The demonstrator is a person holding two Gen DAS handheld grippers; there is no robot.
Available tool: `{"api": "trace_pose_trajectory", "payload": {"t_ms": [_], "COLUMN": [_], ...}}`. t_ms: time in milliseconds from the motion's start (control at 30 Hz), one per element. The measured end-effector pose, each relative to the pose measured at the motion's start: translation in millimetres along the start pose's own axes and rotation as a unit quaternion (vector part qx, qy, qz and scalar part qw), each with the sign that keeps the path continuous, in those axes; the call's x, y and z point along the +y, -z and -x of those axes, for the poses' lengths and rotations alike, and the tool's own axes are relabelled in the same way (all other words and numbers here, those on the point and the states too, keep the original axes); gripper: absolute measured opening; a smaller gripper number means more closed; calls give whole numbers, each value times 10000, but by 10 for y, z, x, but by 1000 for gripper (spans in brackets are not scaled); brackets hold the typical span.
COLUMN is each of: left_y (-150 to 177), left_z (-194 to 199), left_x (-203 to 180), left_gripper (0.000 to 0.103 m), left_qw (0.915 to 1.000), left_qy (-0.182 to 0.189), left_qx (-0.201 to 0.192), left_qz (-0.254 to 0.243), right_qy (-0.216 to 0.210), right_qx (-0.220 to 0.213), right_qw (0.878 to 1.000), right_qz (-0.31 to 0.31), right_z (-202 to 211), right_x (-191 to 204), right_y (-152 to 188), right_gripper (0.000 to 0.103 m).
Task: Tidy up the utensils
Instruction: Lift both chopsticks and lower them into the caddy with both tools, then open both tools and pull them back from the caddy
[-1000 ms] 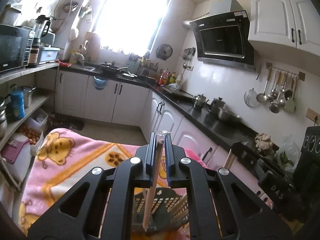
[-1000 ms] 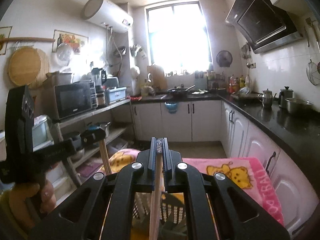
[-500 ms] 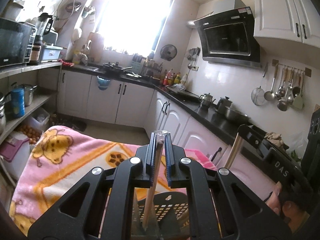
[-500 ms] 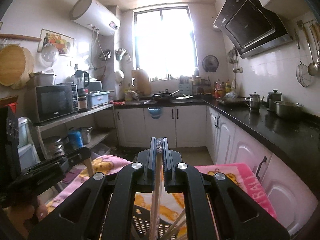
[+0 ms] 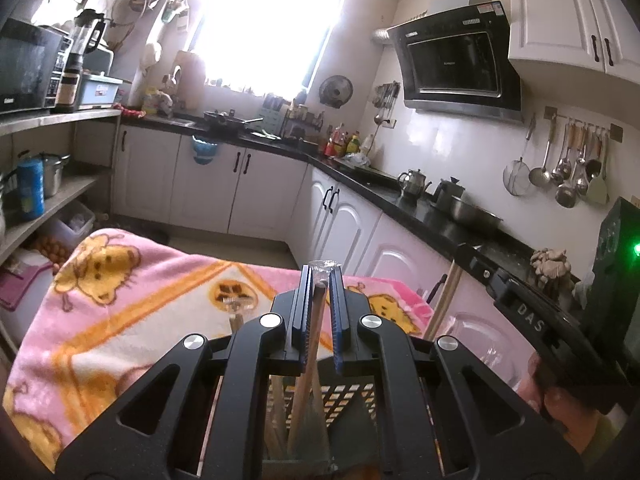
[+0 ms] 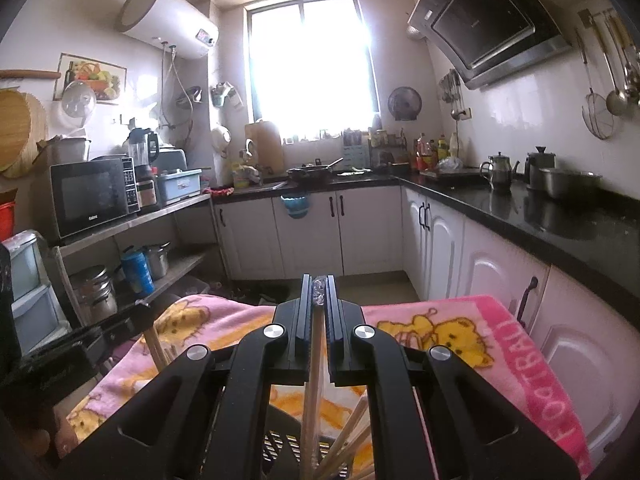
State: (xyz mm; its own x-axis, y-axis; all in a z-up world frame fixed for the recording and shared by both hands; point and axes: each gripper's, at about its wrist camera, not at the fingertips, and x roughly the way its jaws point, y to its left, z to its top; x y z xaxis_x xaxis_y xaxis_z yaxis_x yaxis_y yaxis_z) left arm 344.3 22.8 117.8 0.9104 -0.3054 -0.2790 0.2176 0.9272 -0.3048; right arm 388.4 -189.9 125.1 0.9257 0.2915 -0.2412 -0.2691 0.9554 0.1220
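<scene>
My left gripper point(image 5: 322, 280) is shut on a wooden chopstick point(image 5: 310, 360) that hangs down into a black perforated utensil holder point(image 5: 348, 396). Another stick point(image 5: 236, 320) stands in that holder. My right gripper point(image 6: 318, 284) is shut on a second chopstick point(image 6: 314, 380), whose lower end dips into the same holder point(image 6: 280, 444) among several leaning chopsticks point(image 6: 352, 436). In the left wrist view the right gripper point(image 5: 480, 272) comes in from the right with its chopstick point(image 5: 440, 304). The right wrist view shows the left gripper point(image 6: 136, 308) at the left edge.
The holder stands on a pink cartoon blanket point(image 5: 120, 300) covering a table. White cabinets under a black counter point(image 6: 560, 220) run along the right and the far wall. Open shelves point(image 6: 132, 224) with a microwave and pots stand on the left.
Both grippers have sunk toward the holder, and their chopsticks reach deeper into it. The holder now sits closer under the fingers in both views.
</scene>
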Motion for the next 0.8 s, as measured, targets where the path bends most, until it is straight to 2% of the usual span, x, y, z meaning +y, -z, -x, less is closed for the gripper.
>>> {"api": "trace_pose_trajectory", "payload": {"t_ms": [333,800], "left_y": [234,324], "left_z": [-3,86], "left_x": [120,343], "left_gripper": [3,3], "left_qw": [9997,9985], "left_qy": [-37,-221], "left_qx": [217,348], "left_qz": [119,373], "right_qy": [-48,141], "right_qx": [179,390], "right_qw": [9998,9991], "right_qz": [-122,-68], "right_z": [-86,23], "right_x": [14,-101], "right_y": [235,367], "right_gripper": [6,6]}}
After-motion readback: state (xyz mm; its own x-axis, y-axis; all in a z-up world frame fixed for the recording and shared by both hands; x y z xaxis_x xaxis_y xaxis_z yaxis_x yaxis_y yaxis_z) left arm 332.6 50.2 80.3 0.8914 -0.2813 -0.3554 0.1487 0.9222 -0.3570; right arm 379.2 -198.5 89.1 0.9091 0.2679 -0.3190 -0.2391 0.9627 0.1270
